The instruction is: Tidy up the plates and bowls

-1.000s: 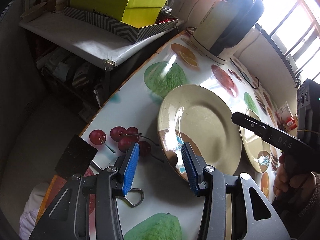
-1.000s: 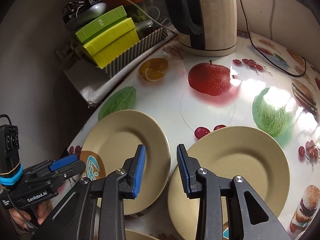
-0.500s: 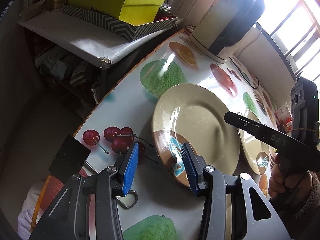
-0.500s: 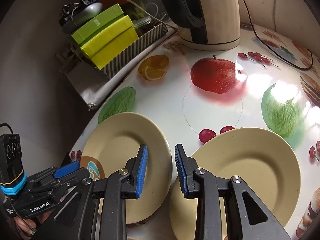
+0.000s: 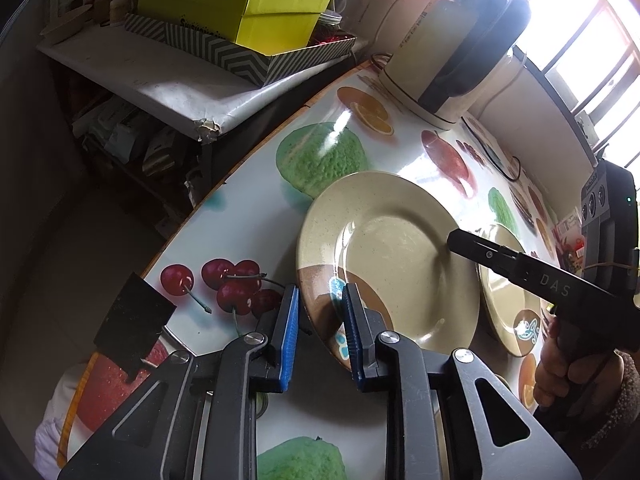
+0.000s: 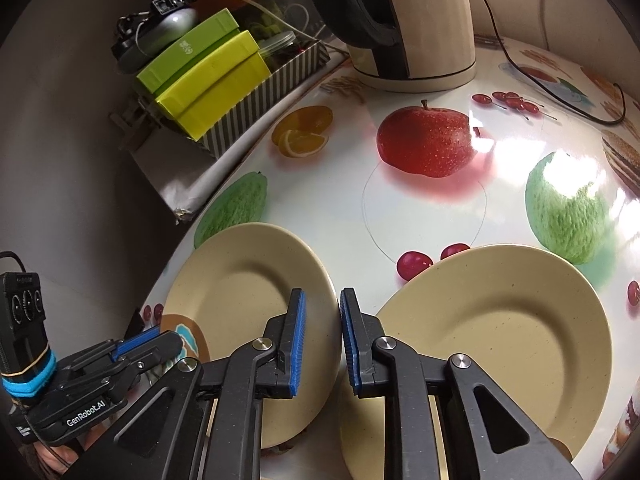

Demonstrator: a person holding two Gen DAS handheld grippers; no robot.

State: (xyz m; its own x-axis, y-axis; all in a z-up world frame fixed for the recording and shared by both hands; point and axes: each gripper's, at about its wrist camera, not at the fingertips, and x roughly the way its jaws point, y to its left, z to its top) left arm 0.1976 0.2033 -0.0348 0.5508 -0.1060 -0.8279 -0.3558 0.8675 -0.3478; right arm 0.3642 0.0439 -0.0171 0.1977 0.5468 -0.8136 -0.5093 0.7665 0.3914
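A beige plate (image 5: 394,256) with a brown and teal patch lies on the fruit-print table near its left edge. My left gripper (image 5: 318,332) is open, its jaws straddling that plate's near rim. The same plate (image 6: 240,280) shows in the right wrist view, where my right gripper (image 6: 322,336) is open with its jaws either side of the plate's right rim. A second beige plate (image 6: 500,332) lies just to the right of it; it also shows in the left wrist view (image 5: 508,292). The left gripper (image 6: 148,344) appears at the lower left of the right wrist view.
A cream and black kettle (image 6: 404,20) stands at the back of the table (image 6: 420,208), its cord (image 6: 560,92) trailing right. Yellow-green boxes (image 5: 240,12) in a striped tray (image 5: 256,62) sit on a shelf left of the table edge. A black square (image 5: 130,316) lies at the near left.
My left gripper has moved forward so its jaws now straddle the plate's near rim. My right gripper has moved forward and narrowed around the same plate's right rim.
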